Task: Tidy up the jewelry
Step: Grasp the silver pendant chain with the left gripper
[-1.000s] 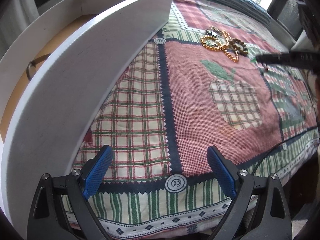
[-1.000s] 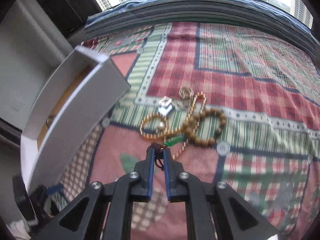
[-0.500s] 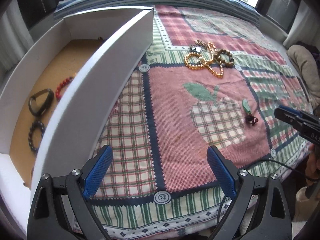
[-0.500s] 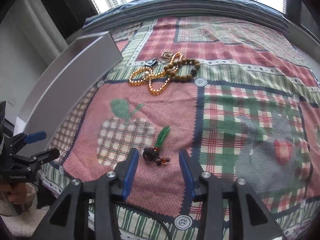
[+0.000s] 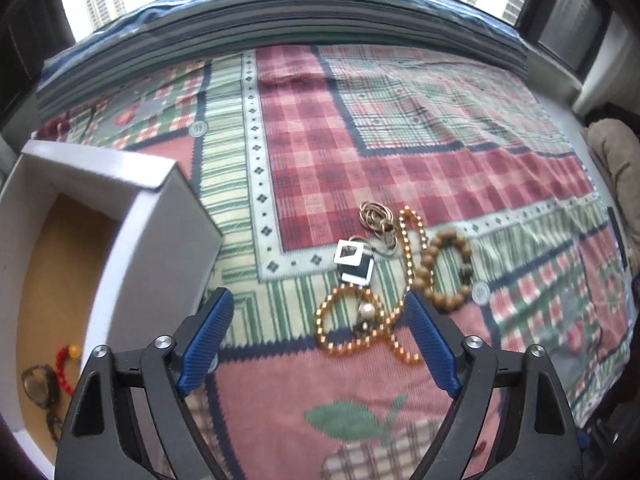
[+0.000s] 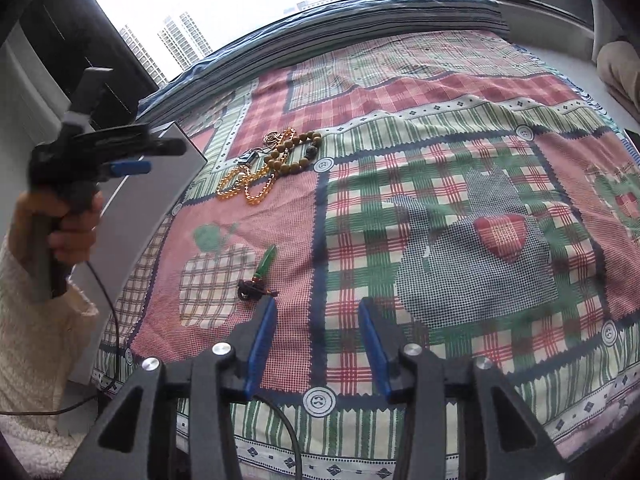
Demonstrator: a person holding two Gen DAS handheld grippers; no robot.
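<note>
A woven patchwork cloth (image 5: 400, 128) in red, green and cream plaid, with a stitched apple panel and round button motifs, covered the whole work surface; its far edge met a ribbed dark border below the window, and the wide stretch to the right of the jewellery lay bare. A white rectangular cardboard box (image 5: 160, 240), smooth-walled with a tan floor, stood open at the left edge of the cloth; inside lay a red bead bracelet (image 5: 62, 362) and a dark ring-shaped piece (image 5: 38, 386). The left gripper (image 5: 316, 340), black with ribbed blue pads, hovered over the jewellery heap with its fingers spread wide, nothing pinched; its jaws had just been closing slightly, and the gold chain lay partly between them on the cloth. The right gripper (image 6: 316, 344) stood with fingers parted and nothing between them, having just been opening. A gold bead chain (image 5: 360, 320), looped in curls, touched a brown wooden bead bracelet (image 5: 444, 268), a coil of thin metal rings (image 5: 376, 216) and a small black-and-white square tag (image 5: 354, 260), all near the box's right wall. A green leaf-shaped pendant (image 6: 266, 260) on a dark knotted cord lay alone on the pink panel, just beyond the right gripper's left pad (image 6: 260, 344), well apart from the heap.
</note>
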